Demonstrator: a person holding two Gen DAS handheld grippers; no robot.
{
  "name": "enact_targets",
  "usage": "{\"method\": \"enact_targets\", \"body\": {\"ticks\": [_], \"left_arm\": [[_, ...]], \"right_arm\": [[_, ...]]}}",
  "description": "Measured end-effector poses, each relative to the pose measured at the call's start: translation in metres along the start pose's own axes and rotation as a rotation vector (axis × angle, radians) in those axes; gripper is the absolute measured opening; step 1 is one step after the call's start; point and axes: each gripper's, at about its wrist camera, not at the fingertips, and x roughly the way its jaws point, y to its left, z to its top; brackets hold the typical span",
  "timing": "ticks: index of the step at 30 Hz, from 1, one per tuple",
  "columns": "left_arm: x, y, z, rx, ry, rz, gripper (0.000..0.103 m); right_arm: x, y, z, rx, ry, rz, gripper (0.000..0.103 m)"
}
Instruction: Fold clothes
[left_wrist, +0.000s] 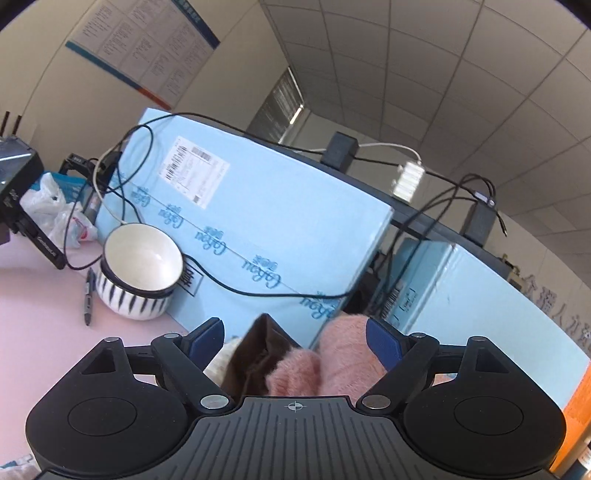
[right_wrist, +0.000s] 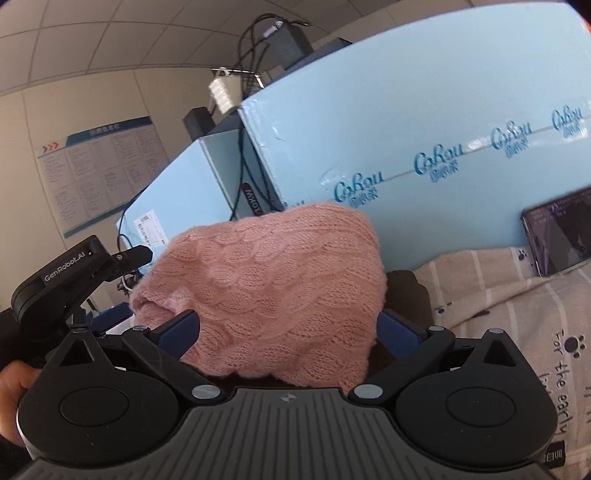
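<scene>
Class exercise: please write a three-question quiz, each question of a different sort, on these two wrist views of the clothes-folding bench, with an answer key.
1. True or false: the striped bowl stands on the table beside the blue carton.
2. Multiple choice: what lies between the fingers of the right gripper? A) a plastic bag B) the pink knitted garment C) the phone
3. Fill in: in the left wrist view, the pen lies to the ___ of the bowl.

Key: 1 true. 2 B. 3 left.
</scene>
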Motion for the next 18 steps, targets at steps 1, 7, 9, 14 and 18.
{"method": "enact_targets", "body": {"ticks": [1, 7, 9, 14, 18], "left_arm": [[-0.002, 0.005, 0.004, -0.015, -0.003, 0.009, 0.086], [-0.002, 0.011, 0.007, -0.064, 0.043, -0.05, 0.083], [0.001, 0.01, 0.005, -0.067, 0.065, -0.07, 0.076], [0.004, 0.007, 0.0, -0.079, 0.087, -0.144, 0.074], [0.007, -0.002, -0.005, -0.059, 0.118, -0.22, 0.074]], "right_arm": [[0.003, 0.006, 0.001, -0.022, -0.002, 0.022, 0.103], [0.042, 0.035, -0.003, -0.116, 0.101, 0.114, 0.099], [0.052, 0.031, -0.007, -0.095, 0.106, 0.076, 0.084], [0.047, 0.004, -0.003, 0.006, 0.066, 0.022, 0.018], [0.018, -0.02, 0.016, 0.128, -0.023, -0.006, 0.016]]}}
